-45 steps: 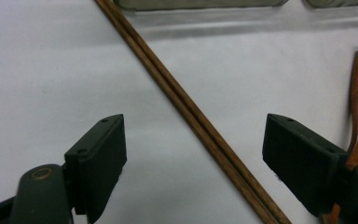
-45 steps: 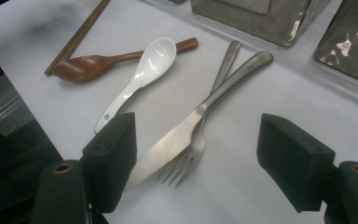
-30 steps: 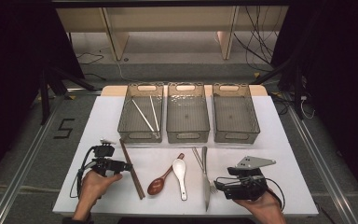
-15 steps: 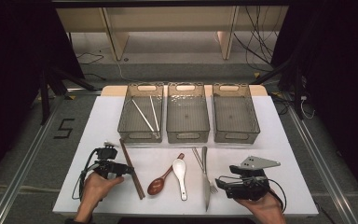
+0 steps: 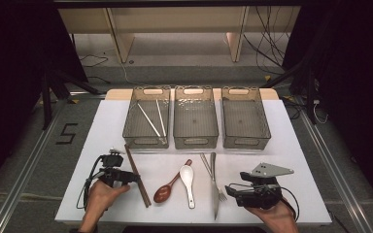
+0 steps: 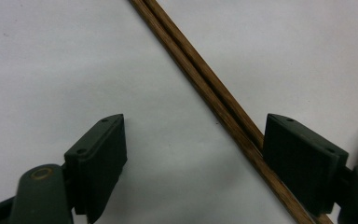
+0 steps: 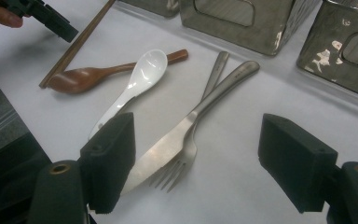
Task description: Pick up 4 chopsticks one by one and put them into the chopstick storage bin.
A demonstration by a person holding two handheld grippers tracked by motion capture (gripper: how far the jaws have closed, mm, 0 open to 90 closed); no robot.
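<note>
Brown chopsticks (image 6: 214, 98); white spoon (image 7: 135, 79); silver knife (image 7: 186, 126).

— What stands at the far side of the white table (image 5: 291, 150)?
— Three clear bins in a row at twelve o'clock: the left bin (image 5: 131, 131), the middle bin (image 5: 195, 141) and the right bin (image 5: 264, 131). A pair of metal chopsticks (image 5: 151, 120) lies in the left one.
— And nearer?
— At six o'clock a wooden spoon (image 5: 167, 189) lies with its bowl toward seven. A white spoon (image 5: 188, 177) lies at its three o'clock, its bowl close by the wooden handle.
— Off the table?
— A floor mark "5" (image 5: 67, 133) at nine o'clock, and cables (image 5: 267, 53) at one.
</note>
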